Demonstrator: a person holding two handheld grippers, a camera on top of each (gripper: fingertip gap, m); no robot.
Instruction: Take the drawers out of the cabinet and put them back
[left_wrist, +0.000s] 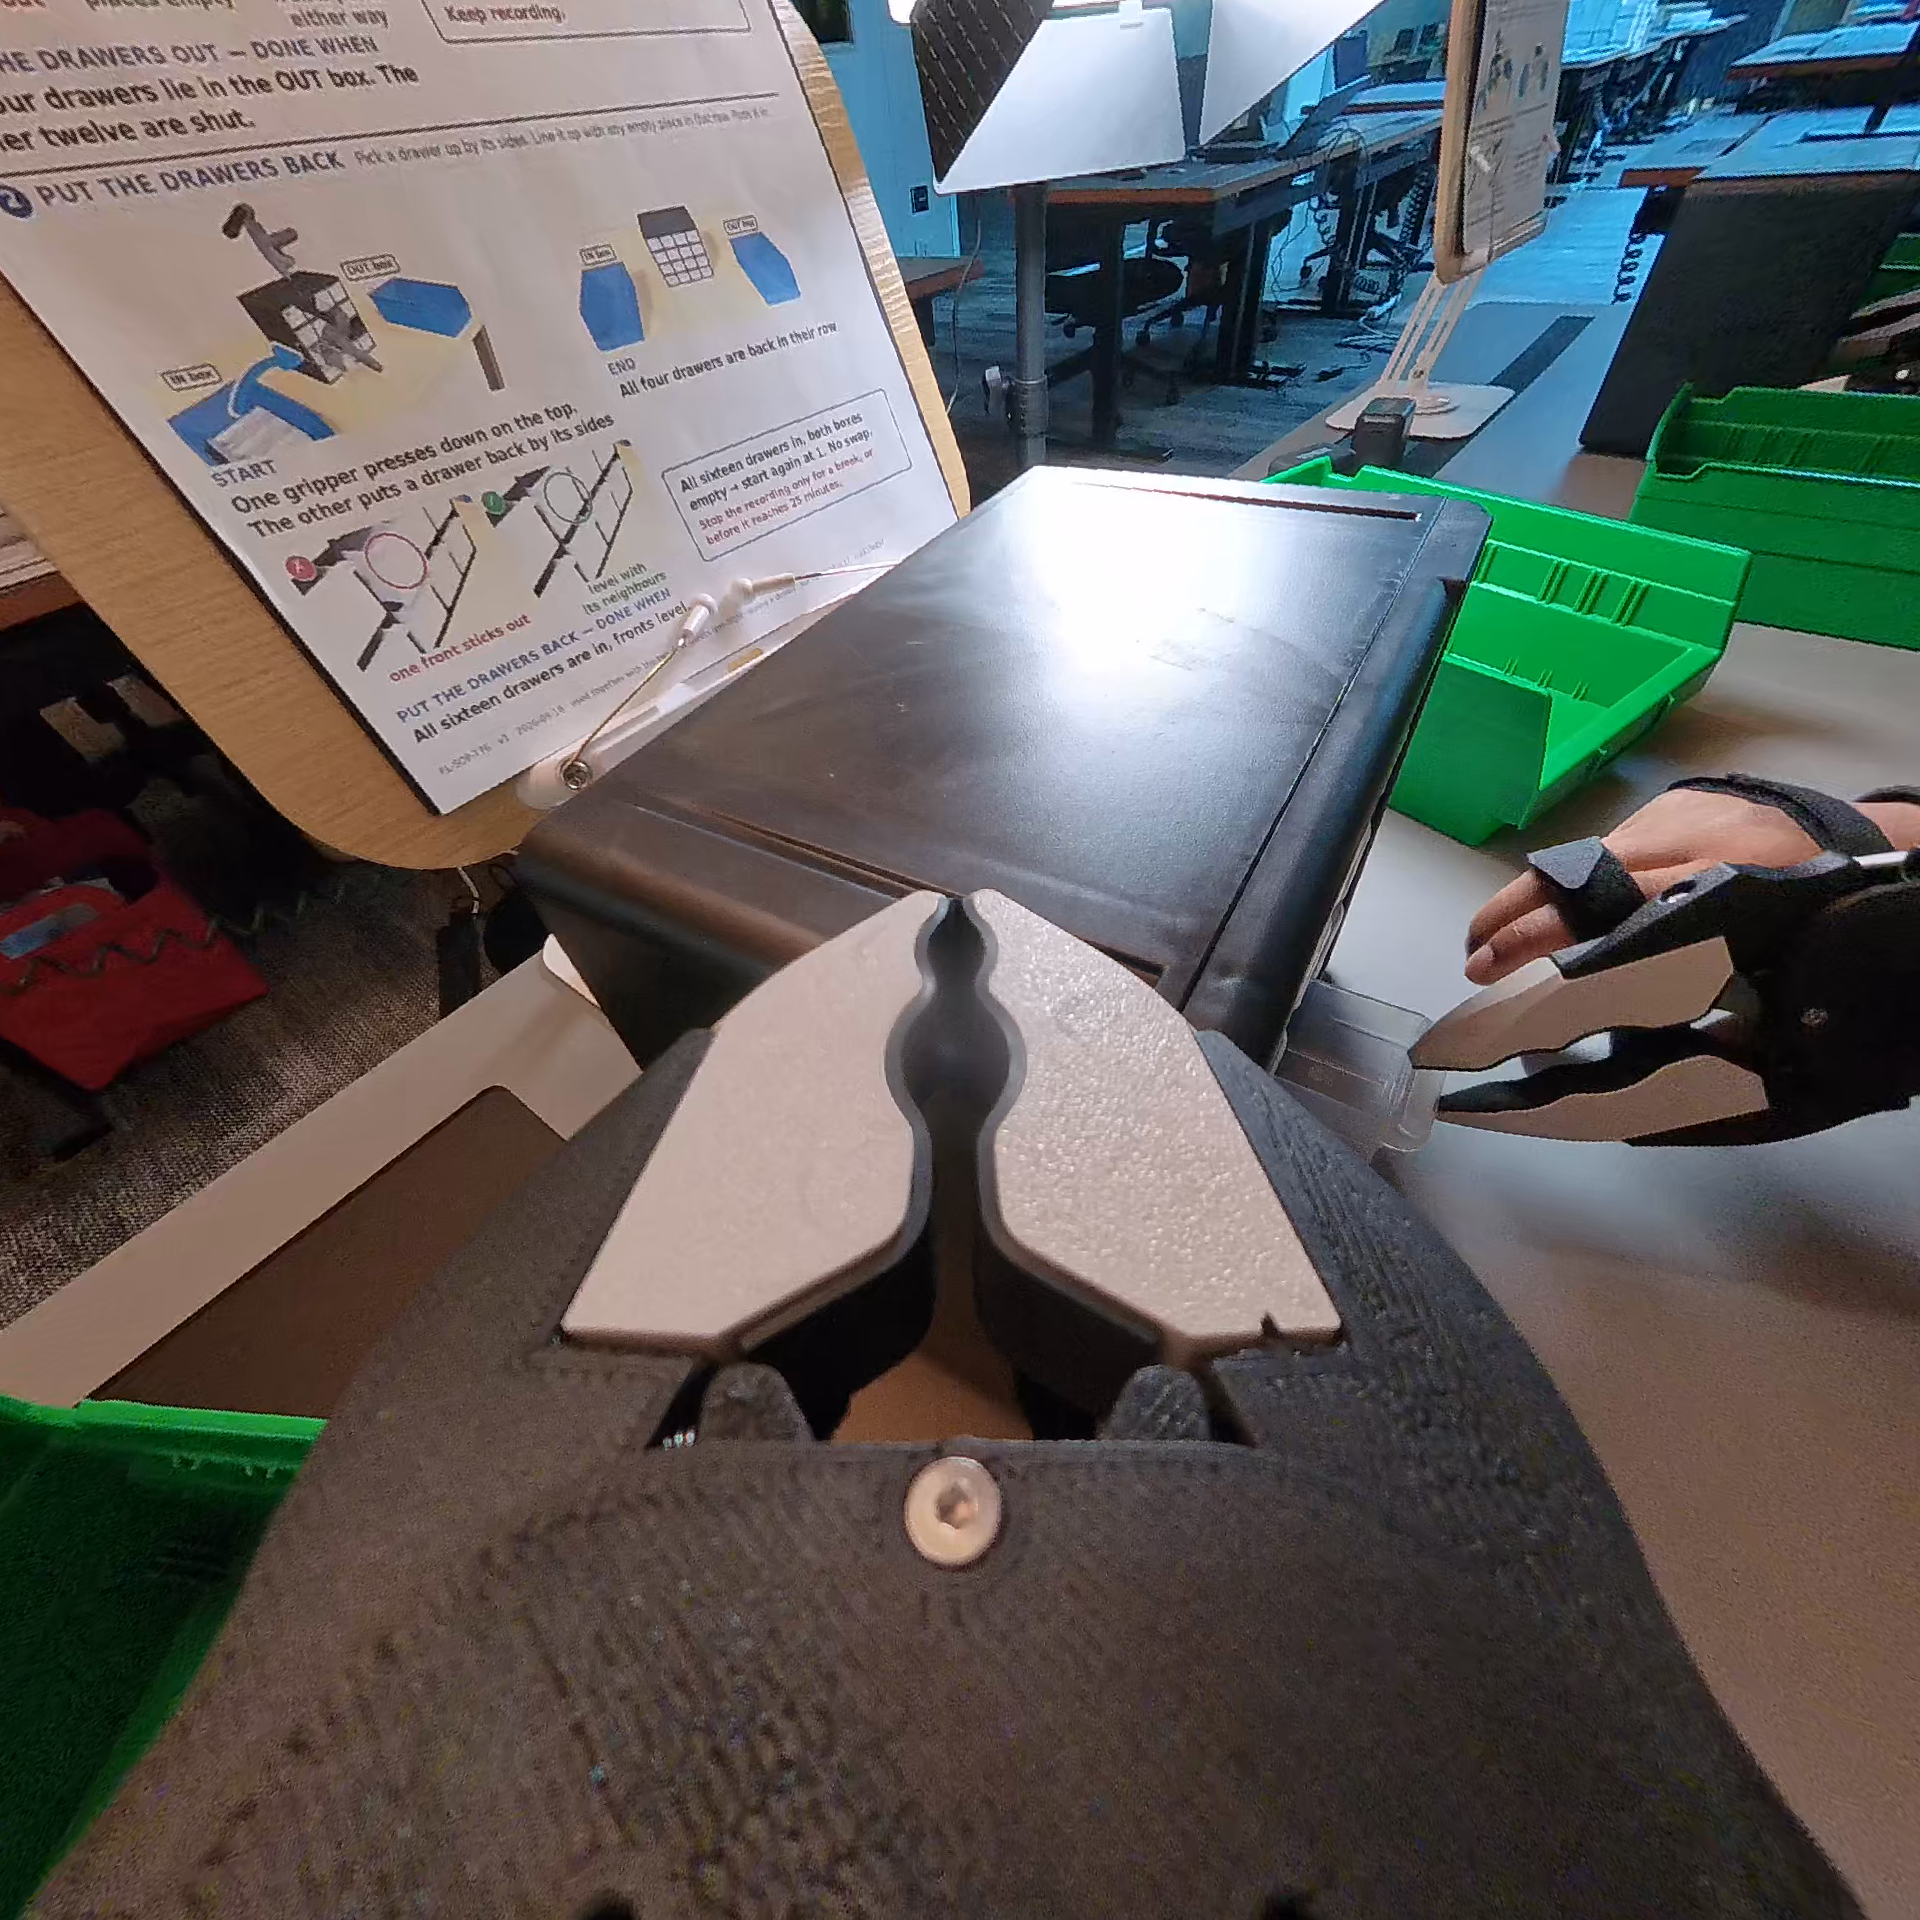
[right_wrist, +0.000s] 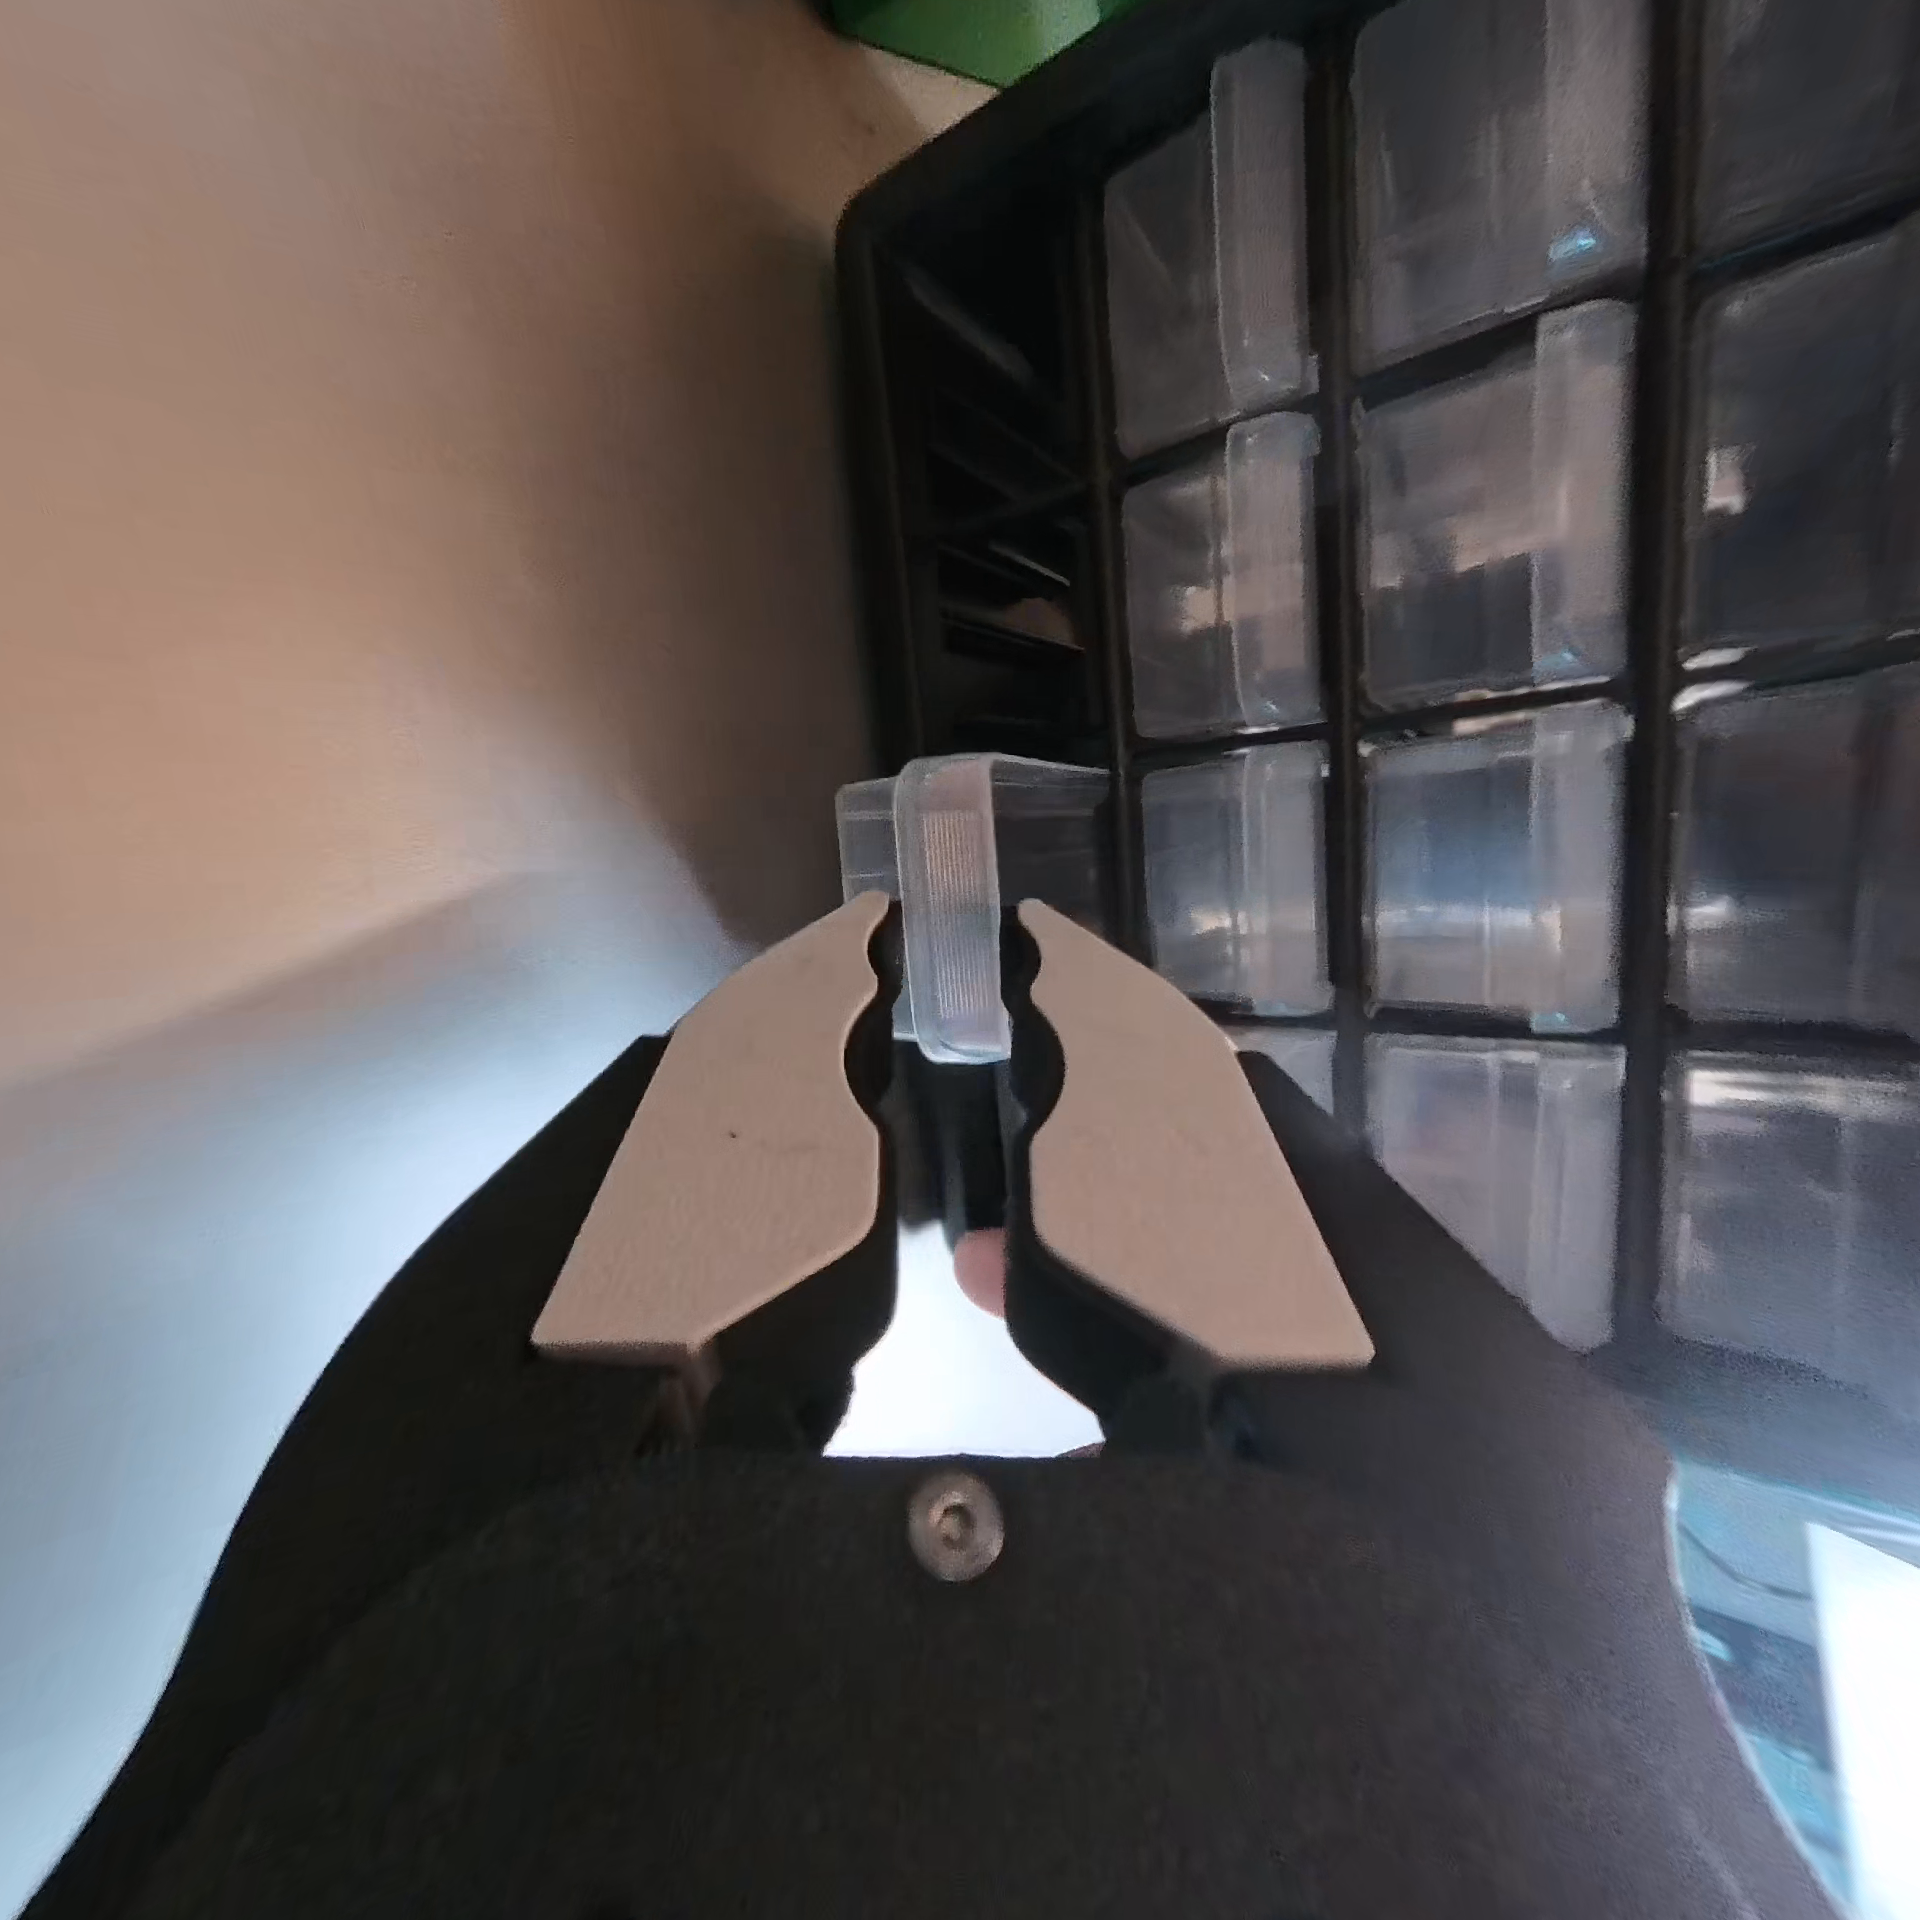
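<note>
Pale tabletop (right_wrist: 364, 520), clear drawer (right_wrist: 951, 925) half out of cabinet (right_wrist: 1340, 416), between slightly parted right hand-held gripper (right_wrist: 954, 914) fingertips.

The clear drawer (right_wrist: 951, 914) is blurry. The black cabinet (right_wrist: 1455, 623) runs off the right edge, its far drawers cut off.

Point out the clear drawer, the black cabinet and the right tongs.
clear drawer (right_wrist: 951, 914): right wrist view, on its front handle tab.
black cabinet (left_wrist: 1060, 675): left wrist view, on its top panel.
right tongs (right_wrist: 954, 914): right wrist view, between the fingertips.
</note>
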